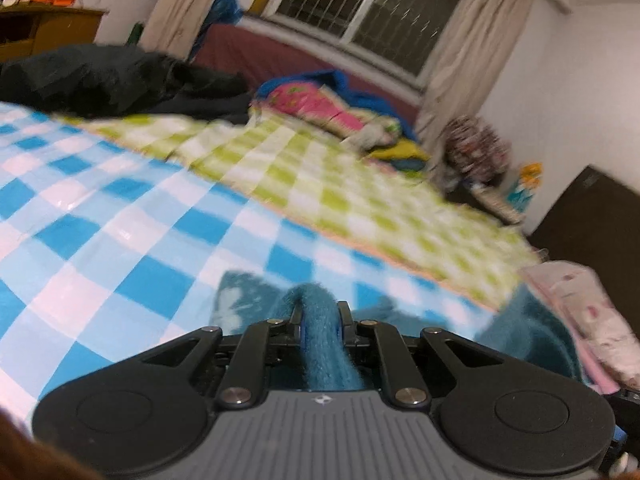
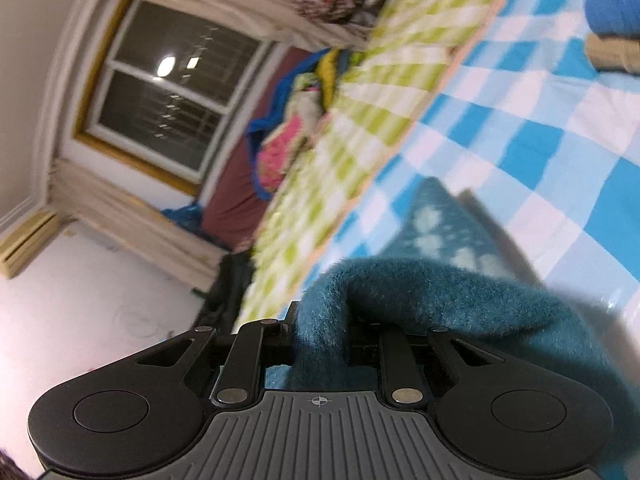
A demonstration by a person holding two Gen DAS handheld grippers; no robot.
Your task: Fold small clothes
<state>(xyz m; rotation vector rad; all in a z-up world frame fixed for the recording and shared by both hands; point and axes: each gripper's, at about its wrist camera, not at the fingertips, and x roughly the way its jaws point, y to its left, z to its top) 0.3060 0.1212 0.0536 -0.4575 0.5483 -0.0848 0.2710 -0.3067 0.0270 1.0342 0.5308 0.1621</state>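
A blue-checked bedspread (image 1: 120, 208) lay below a window (image 1: 372, 12). Both the left gripper (image 1: 320, 320) and right gripper (image 2: 320, 320) were clamped on the teal fuzzy garment (image 2: 400, 288).

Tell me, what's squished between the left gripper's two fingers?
A bunched fold of the fuzzy teal garment sits between the left gripper pads, clamped tight. The left wrist view shows it, above the blue checked blanket.
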